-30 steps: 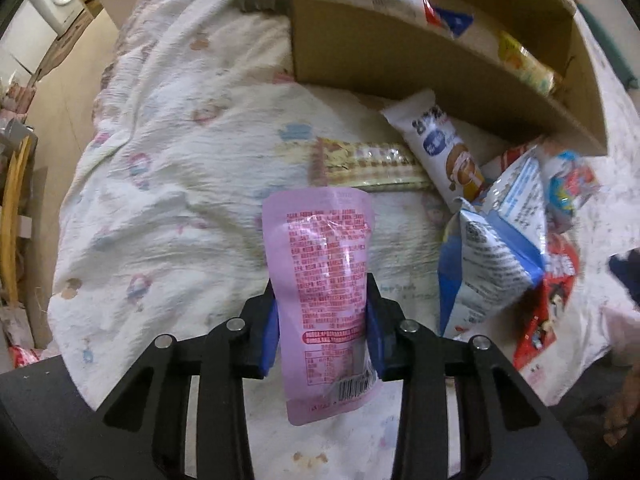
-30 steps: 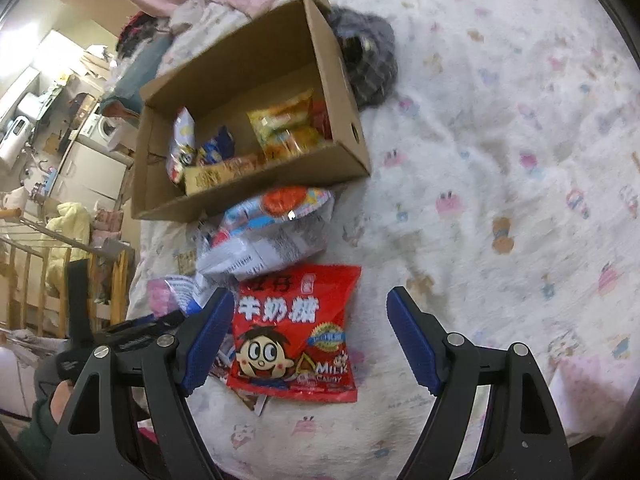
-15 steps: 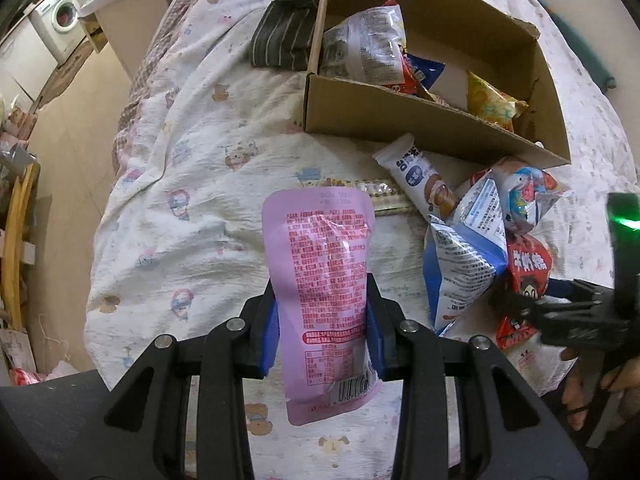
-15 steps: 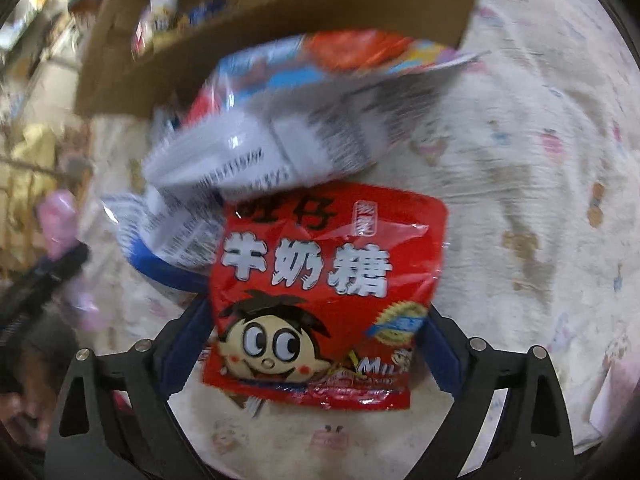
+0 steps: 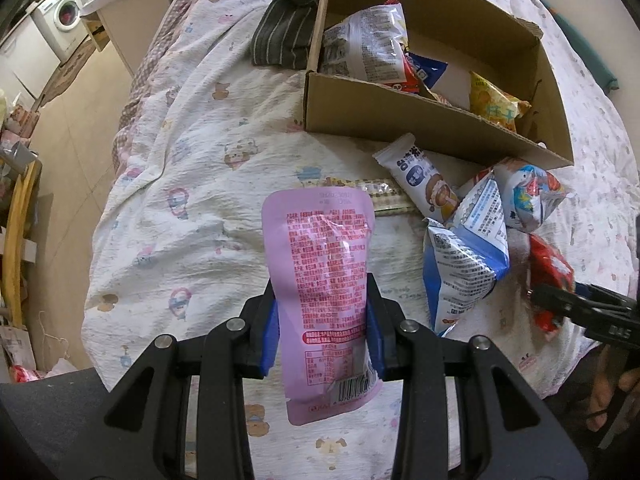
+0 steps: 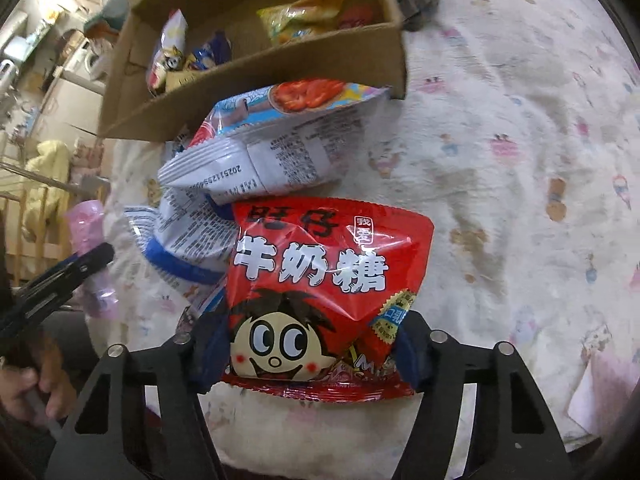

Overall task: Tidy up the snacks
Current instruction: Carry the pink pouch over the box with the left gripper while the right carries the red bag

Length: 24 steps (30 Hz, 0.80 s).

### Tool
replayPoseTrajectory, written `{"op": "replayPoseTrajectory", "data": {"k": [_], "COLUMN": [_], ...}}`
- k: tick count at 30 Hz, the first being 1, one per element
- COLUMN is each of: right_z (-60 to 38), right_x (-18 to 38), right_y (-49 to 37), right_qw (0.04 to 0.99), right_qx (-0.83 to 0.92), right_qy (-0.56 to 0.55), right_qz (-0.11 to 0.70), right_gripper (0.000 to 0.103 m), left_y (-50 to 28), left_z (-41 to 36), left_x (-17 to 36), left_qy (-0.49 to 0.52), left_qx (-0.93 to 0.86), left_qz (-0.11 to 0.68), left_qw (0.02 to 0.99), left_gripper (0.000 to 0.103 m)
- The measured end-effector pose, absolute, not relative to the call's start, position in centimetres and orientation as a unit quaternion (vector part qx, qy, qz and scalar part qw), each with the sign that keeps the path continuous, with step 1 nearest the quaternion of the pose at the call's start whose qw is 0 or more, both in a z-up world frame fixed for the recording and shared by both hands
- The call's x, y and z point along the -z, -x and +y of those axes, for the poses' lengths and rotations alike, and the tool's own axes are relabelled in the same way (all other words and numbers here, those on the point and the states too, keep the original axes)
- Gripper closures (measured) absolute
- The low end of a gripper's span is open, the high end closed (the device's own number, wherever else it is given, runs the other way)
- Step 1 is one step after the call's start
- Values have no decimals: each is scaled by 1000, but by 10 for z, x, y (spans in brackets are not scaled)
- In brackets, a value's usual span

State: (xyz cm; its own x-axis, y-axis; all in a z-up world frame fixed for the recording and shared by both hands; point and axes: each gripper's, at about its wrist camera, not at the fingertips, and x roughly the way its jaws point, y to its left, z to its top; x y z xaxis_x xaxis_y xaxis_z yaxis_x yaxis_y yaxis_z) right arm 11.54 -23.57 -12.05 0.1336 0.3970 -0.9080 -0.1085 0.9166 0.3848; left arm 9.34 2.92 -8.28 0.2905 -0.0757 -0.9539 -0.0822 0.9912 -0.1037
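My left claw (image 5: 323, 332) holds a flat pink plastic pouch with red printed text (image 5: 324, 280). The blue pads (image 5: 269, 332) press on its two side edges, and the pouch stands up between them, above the white quilted bed cover with small cartoon prints (image 5: 192, 208).

My right claw (image 6: 308, 352) is closing around a red shiny candy bag with a cartoon face and white characters (image 6: 320, 280). The bag sits between the dark blue pads and its lower edges are already crumpled against them — I read this as a grip on the bag. The bag still lies on the bed cover.

Just behind the red bag lies a white and blue crinkled snack bag (image 6: 280, 148), and one more white bag with a blue edge (image 6: 184, 236) is partly under it. Both are just in front of the open brown cardboard box (image 6: 256, 76).

In the box I see a yellow snack bag (image 5: 494, 106) and a silver-white bag (image 5: 364, 46). Near the front wall of the box, on the cover, lie a white tube-shaped wrapper with a cartoon picture (image 5: 420, 172) and a flat beige wafer pack (image 5: 384, 196). A dark striped cloth (image 5: 284, 36) lies beside the box.
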Motion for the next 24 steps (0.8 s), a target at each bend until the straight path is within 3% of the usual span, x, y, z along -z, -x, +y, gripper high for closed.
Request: {"op": "replayPoseTrajectory", "data": {"k": [13, 24], "right_z": [-282, -297], "right_x": [90, 23], "right_y": [-100, -90], "right_qw": [762, 806], "right_qx": [-192, -217], "right_qy": [-165, -208], "right_qz": [597, 510], "right_gripper": [35, 35], "left_y": [-90, -95], "left_z": [21, 30], "left_x": [76, 21], "left_qy": [49, 68], "left_qx": [-9, 1], "left_qz": [587, 544], "left_qw": [808, 836], "left_gripper": [71, 71]}}
